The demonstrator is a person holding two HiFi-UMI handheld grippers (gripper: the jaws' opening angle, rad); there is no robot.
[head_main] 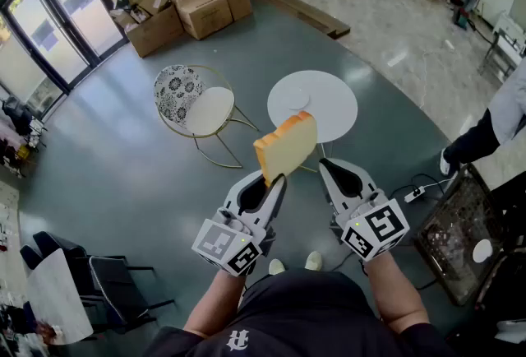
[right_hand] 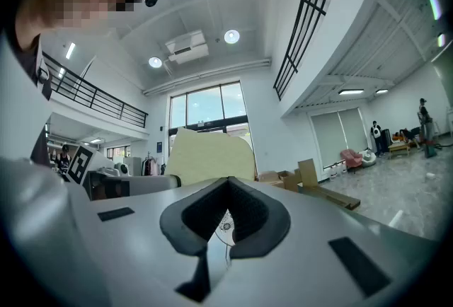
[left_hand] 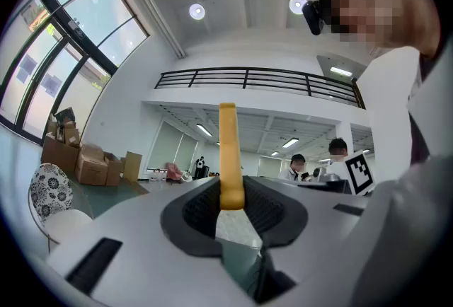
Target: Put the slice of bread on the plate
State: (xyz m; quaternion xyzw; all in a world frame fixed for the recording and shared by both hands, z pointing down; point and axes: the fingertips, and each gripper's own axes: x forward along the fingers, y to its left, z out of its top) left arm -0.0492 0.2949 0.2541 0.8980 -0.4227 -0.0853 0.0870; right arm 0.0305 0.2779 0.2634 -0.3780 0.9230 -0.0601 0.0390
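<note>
A slice of bread (head_main: pixel 286 147) with an orange crust stands upright in the air, and my left gripper (head_main: pixel 275 181) is shut on its lower edge. In the left gripper view the slice of bread (left_hand: pixel 228 150) shows edge-on, rising from between the jaws of the left gripper (left_hand: pixel 230 203). My right gripper (head_main: pixel 326 166) is just right of the slice, shut and holding nothing. In the right gripper view the pale face of the bread (right_hand: pixel 209 155) shows to the left, beyond the right gripper (right_hand: pixel 225 221). A white plate (head_main: pixel 297 97) lies on the round white table (head_main: pixel 337 108) past the bread.
A gold-framed chair (head_main: pixel 193 104) with a patterned back stands left of the table. Cardboard boxes (head_main: pixel 185 8) lie at the far left, a black chair (head_main: pixel 115 277) near left. A person (head_main: pixel 493 129) stands at the right, with a power strip (head_main: pixel 414 193) and cable on the floor.
</note>
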